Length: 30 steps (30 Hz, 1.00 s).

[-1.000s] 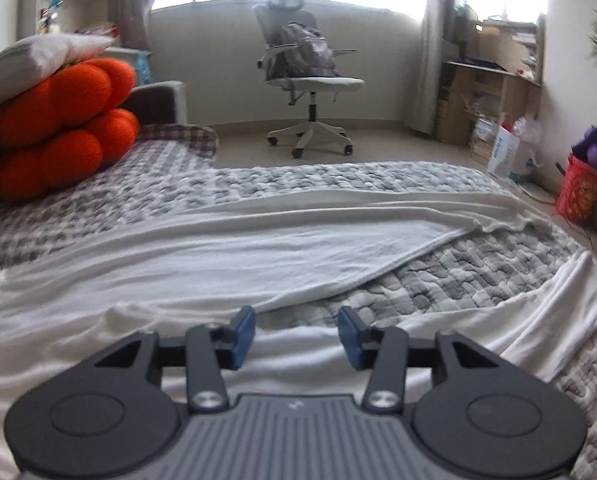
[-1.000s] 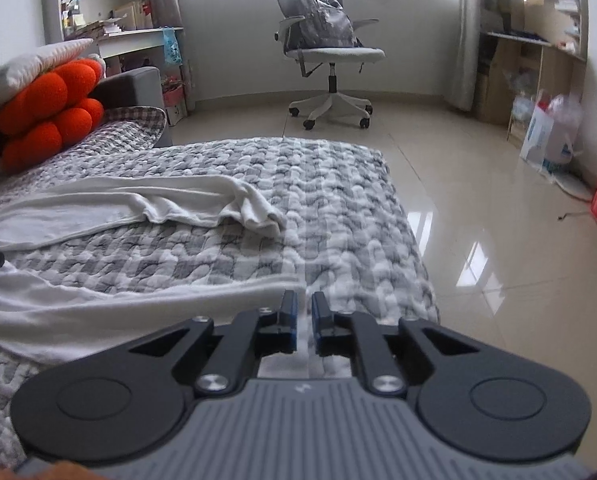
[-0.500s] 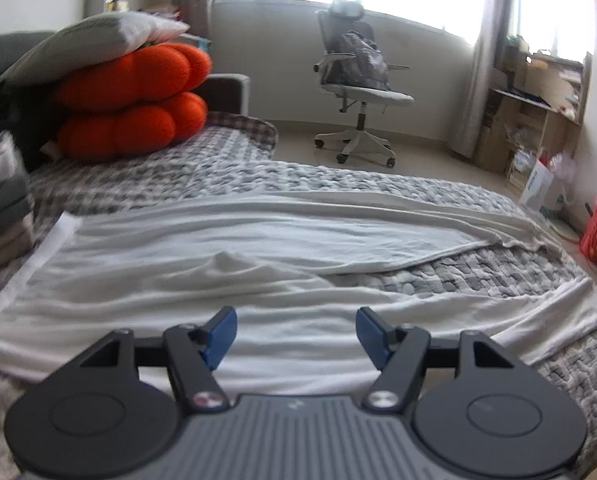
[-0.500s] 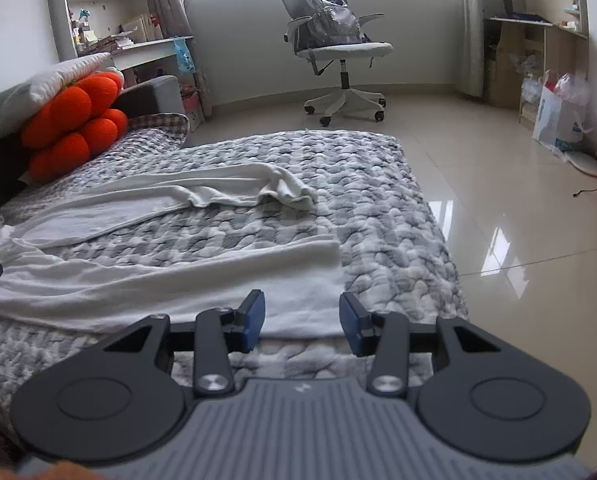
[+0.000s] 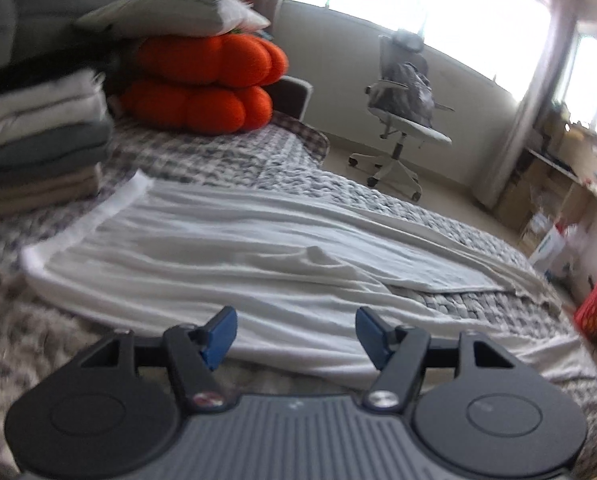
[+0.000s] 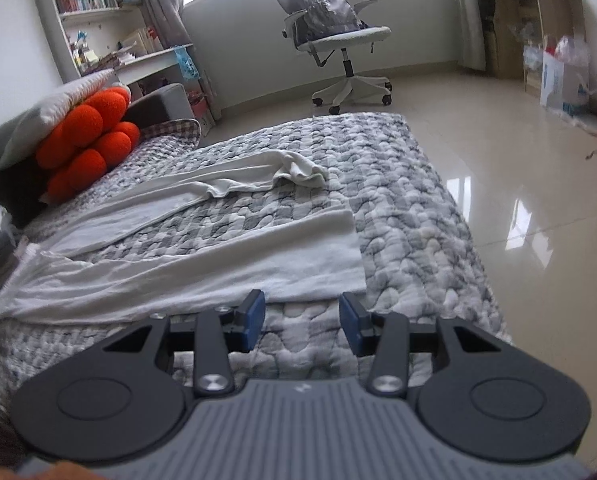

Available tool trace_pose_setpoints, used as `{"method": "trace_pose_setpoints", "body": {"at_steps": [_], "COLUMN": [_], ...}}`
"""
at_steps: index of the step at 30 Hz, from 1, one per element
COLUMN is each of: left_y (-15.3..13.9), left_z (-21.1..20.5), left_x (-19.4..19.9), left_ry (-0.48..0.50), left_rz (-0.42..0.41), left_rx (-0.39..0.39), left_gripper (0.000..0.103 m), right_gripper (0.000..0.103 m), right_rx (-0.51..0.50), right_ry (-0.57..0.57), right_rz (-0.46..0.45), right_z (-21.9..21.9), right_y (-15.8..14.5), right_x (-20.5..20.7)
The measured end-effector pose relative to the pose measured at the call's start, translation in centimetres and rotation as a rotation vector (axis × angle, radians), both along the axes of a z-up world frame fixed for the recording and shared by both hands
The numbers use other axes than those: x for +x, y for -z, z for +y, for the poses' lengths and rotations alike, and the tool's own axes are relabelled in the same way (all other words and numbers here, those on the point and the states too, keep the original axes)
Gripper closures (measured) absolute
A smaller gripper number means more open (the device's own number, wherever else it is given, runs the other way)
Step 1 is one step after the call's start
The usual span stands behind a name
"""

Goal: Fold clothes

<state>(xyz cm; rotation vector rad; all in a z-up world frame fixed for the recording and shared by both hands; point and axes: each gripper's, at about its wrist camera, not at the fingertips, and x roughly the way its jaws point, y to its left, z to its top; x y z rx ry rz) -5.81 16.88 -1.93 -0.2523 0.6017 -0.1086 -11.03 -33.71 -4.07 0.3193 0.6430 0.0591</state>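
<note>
Left gripper (image 5: 296, 334) hangs with jaws apart and empty, just short of the white trousers' (image 5: 226, 264) near edge. Right gripper (image 6: 302, 322), also parted and empty, sits just before the trousers' (image 6: 218, 268) hem on the grey quilt (image 6: 410, 240). Beyond the trousers lie folded clothes (image 5: 38, 136) and an orange cushion (image 5: 202, 84).

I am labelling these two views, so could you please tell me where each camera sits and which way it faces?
Left wrist: on the left gripper, looking forward and down over the waist end of the white trousers on the bed; only its open jaws show.
Right wrist: on the right gripper, looking over the near trouser leg's cuff; only its open jaws show.
Shared: the trousers, orange cushion and office chair.
</note>
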Motion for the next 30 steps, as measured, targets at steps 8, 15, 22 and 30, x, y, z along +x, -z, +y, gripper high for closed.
{"method": "trace_pose_setpoints", "body": {"at_steps": [8, 15, 22, 30], "left_y": [1.7, 3.7, 4.8, 4.1], "left_z": [3.6, 6.7, 7.7, 8.4], "left_x": [-0.3, 0.0, 0.4, 0.0], "left_ry": [-0.101, -0.208, -0.285, -0.295], "left_rz": [0.071, 0.130, 0.123, 0.086], "left_rx": [-0.130, -0.328, -0.446, -0.474], "left_gripper": [0.041, 0.047, 0.061, 0.102], "right_gripper": [0.060, 0.074, 0.102, 0.103], "right_rx": [0.122, 0.241, 0.280, 0.247], "right_ry": [0.017, 0.114, 0.202, 0.249], "right_rz": [0.005, -0.036, -0.057, -0.136], "right_z": [-0.4, -1.6, -2.1, -3.0], "right_y": [0.9, 1.8, 1.9, -0.3], "right_x": [-0.2, 0.2, 0.1, -1.8]}}
